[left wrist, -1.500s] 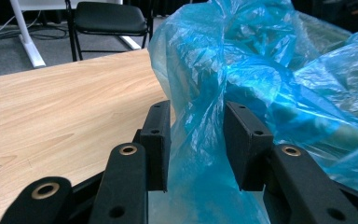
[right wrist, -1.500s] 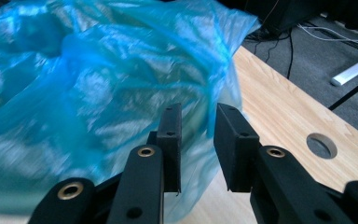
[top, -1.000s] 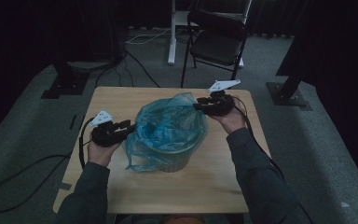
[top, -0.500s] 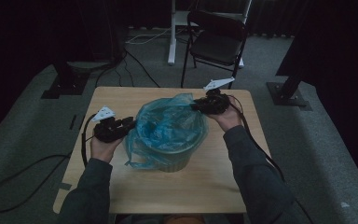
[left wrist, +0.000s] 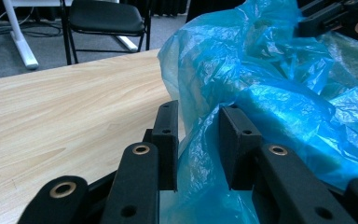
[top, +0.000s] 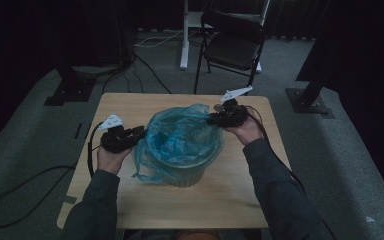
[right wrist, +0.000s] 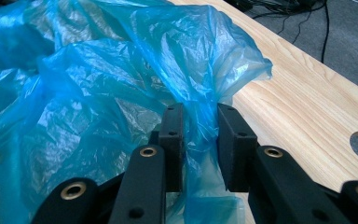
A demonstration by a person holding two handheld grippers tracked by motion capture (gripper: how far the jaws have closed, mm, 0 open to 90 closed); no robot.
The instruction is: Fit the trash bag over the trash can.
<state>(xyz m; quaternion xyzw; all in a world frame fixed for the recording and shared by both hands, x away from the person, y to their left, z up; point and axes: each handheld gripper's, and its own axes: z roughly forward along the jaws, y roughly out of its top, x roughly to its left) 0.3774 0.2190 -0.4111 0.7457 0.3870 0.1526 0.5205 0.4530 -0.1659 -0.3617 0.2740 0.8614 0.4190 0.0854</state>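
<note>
The work in hand looks like fitting a blue bag [top: 180, 137] into the round bin [top: 187, 172] standing mid-table [top: 130, 200], with its film being gathered at two opposite edges. On the left, the left tongs [left wrist: 196, 140] are straddling a fold of bag; their jaws have just been closing, yet a gap is showing, so they are not clenched on it. On the right, the right tongs [right wrist: 200, 140] are likewise bracketing a thin pleat, with daylight on either side. Next, I judge, both need to be squeezing fully before pulling the rim outward over the bin's lip.
</note>
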